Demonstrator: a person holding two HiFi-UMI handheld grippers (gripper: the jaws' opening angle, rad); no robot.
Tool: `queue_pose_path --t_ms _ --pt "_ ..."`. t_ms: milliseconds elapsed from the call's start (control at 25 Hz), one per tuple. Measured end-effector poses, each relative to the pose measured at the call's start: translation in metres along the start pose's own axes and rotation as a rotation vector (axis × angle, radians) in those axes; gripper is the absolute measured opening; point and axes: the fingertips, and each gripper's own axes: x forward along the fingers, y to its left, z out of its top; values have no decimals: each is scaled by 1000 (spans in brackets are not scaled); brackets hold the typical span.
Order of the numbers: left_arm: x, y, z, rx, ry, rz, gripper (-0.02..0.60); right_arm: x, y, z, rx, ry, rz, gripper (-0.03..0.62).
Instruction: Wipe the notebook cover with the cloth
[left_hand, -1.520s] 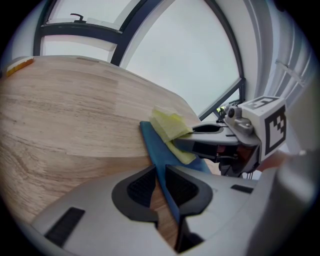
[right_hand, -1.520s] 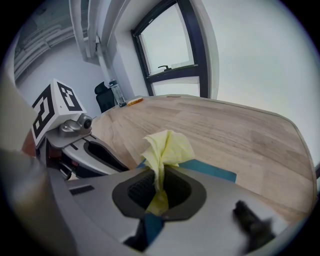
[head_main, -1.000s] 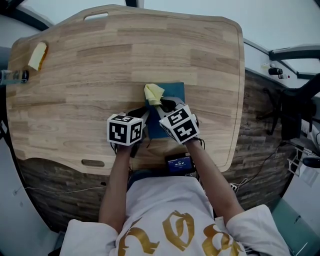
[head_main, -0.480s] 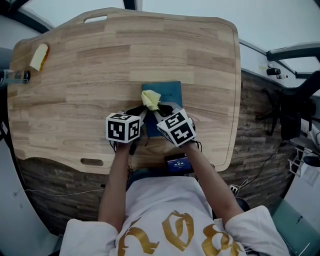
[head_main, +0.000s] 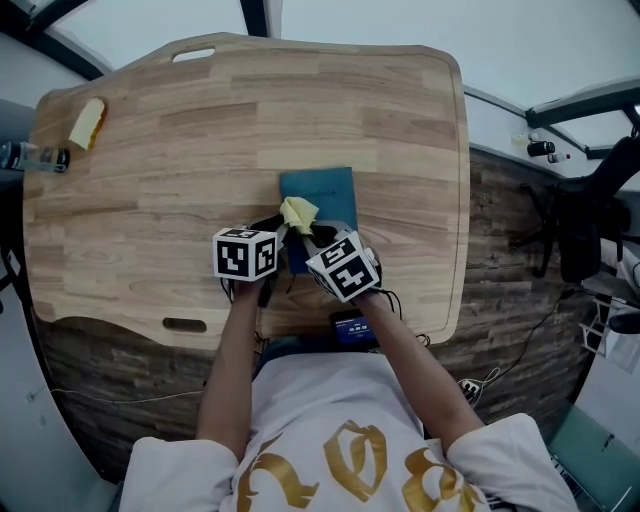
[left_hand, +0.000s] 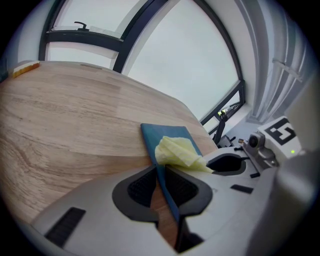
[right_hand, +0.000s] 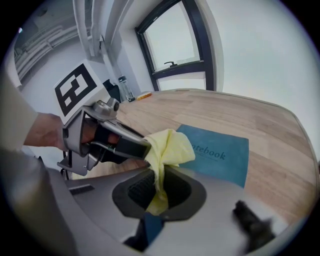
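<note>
Appears mid-wipe: clamps notebook (head_main: 322, 192) edge in left gripper (left_hand: 161, 174) jaws, holds cloth (head_main: 298, 213) pinched in right gripper (right_hand: 158, 181) jaws at its lower left.

right gripper (right_hand: 159, 186): drew cloth (head_main: 298, 213) nearer | notebook (head_main: 326, 191): more cover bare

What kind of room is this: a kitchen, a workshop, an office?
Most likely an office or study room. There is a large wooden desk with a notebook on it, what looks like a dark office chair beside it, and tall windows beyond.
</note>
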Motion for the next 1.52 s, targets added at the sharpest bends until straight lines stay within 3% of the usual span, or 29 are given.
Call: queue_pose_path --t_ms 720,1040,1520 --pt "0 -1 2 9 -4 1 63 -14 25 -32 25 34 38 38" --pt "-1 0 4 7 -7 0 63 -17 42 -46 -5 102 105 38" --pt "-1 -1 3 5 -2 -6 63 -31 29 -60 15 134 156 38"
